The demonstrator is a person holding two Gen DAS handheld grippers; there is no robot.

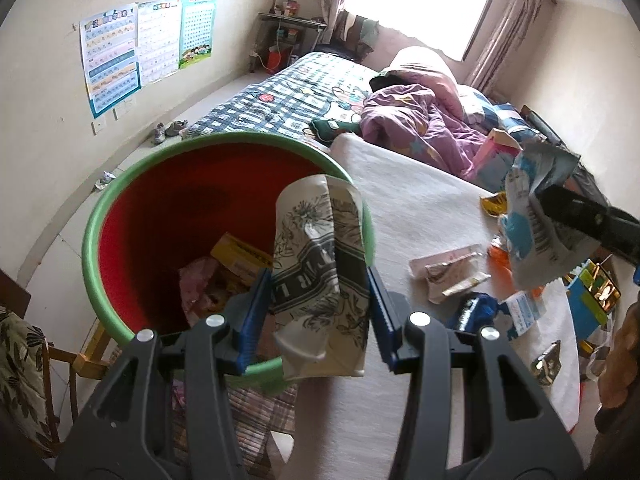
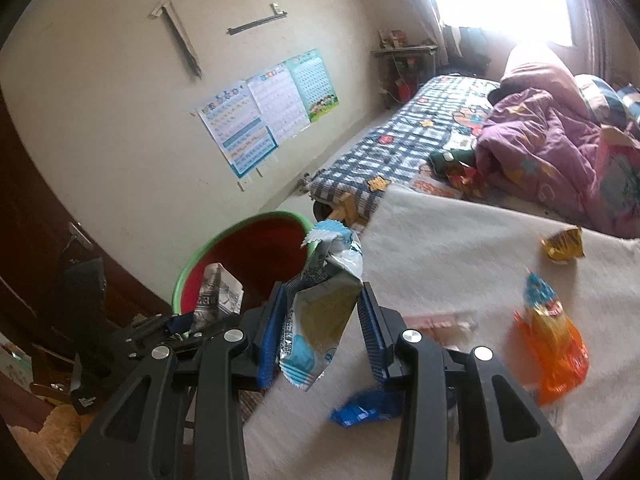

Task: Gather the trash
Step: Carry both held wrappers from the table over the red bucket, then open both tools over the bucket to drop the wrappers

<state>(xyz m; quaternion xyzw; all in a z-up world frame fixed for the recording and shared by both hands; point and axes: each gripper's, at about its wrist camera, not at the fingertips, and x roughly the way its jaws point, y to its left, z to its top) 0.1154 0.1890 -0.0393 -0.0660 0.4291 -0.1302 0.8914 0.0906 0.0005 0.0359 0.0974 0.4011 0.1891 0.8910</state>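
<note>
Left wrist view: the left gripper (image 1: pixel 320 292) is clamped on a flattened paper cup (image 1: pixel 320 256), blue pads pressing its two sides; the cup hangs over the near rim of the trash bin (image 1: pixel 224 140).
Right wrist view: the right gripper (image 2: pixel 322 320) is closed on a blue-and-silver snack wrapper (image 2: pixel 320 308), held upright just right of the bin (image 2: pixel 248 220).
Bin: red inside, green rim, at the left edge of the white-covered table (image 1: pixel 420 208); a yellow box (image 1: pixel 240 256) and other scraps already lie in it.
Paper cup, handling: judged very light, crushed flat and creased; the walls give under the pads, so a grip across the mid-body, as now, looks secure. It should drop cleanly once the jaws spread.
Snack wrapper, handling: judged featherlight, thin, slick foil film; floppy above the pads. Best taken across the middle fold, where the layers bunch, not at a serrated end that could slide out.
Left on the table: an orange packet (image 2: pixel 556 344), a blue wrapper (image 2: pixel 364 408) near the right gripper, a gold wrapper (image 2: pixel 562 244) far right, a pink sachet (image 1: pixel 444 260).
Those pieces, handling: all look light and crinkly, lying flat on soft cloth; a pinch on a raised crease seems easiest.
Risk: thin film may cling to a pad on release.
</note>
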